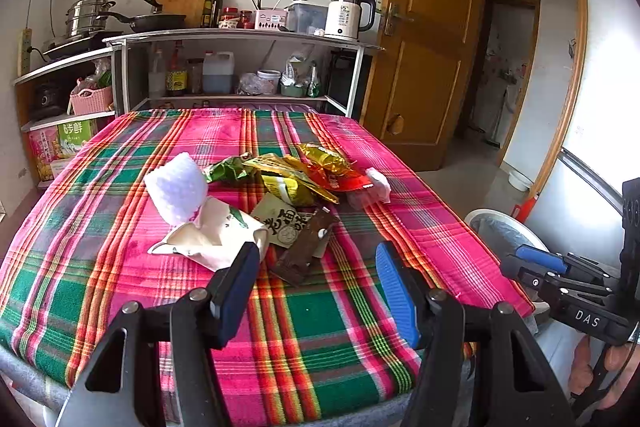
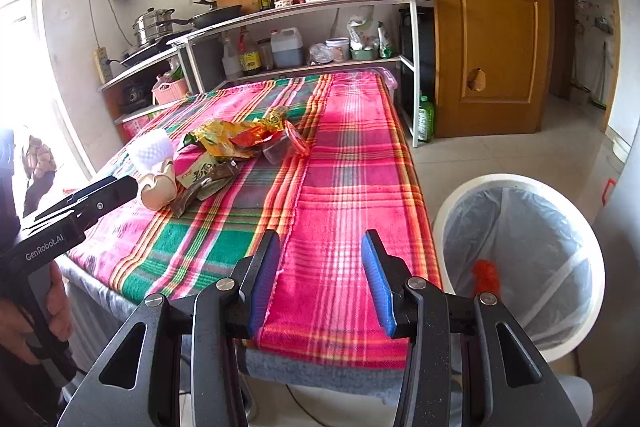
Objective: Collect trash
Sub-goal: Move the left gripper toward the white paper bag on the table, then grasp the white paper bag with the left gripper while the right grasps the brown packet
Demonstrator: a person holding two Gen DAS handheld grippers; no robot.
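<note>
Left wrist view: left gripper (image 1: 318, 263) spread wide, blue pads empty, hovering over near part of plaid tablecloth (image 1: 120, 227). Left pad tip close to cream paper wrapper (image 1: 212, 239), contact unclear; dark brown wrapper (image 1: 308, 247) lying between the two pads' tips, not clamped. Trash pile mid-table: white foam piece (image 1: 178, 187) on cream wrapper, green wrapper (image 1: 228, 169), yellow packets (image 1: 288, 183), gold-red wrapper (image 1: 328, 163), crumpled white tissue (image 1: 378, 183) at right end. Right gripper (image 1: 532, 263) at right edge off the table, seen side-on, empty, opening hard to judge here. White bin (image 1: 480, 217) beside table's right edge.

Right wrist view: right gripper (image 2: 320, 263) wide apart, nothing held, above near edge of tablecloth (image 2: 352, 187). Lined white bin (image 2: 452, 203) on floor just right of table, orange scrap (image 2: 486, 277) inside. Left gripper (image 2: 134, 185) at left, tip near cream wrapper (image 2: 160, 189). Pile (image 2: 232, 143) well ahead on table
</note>
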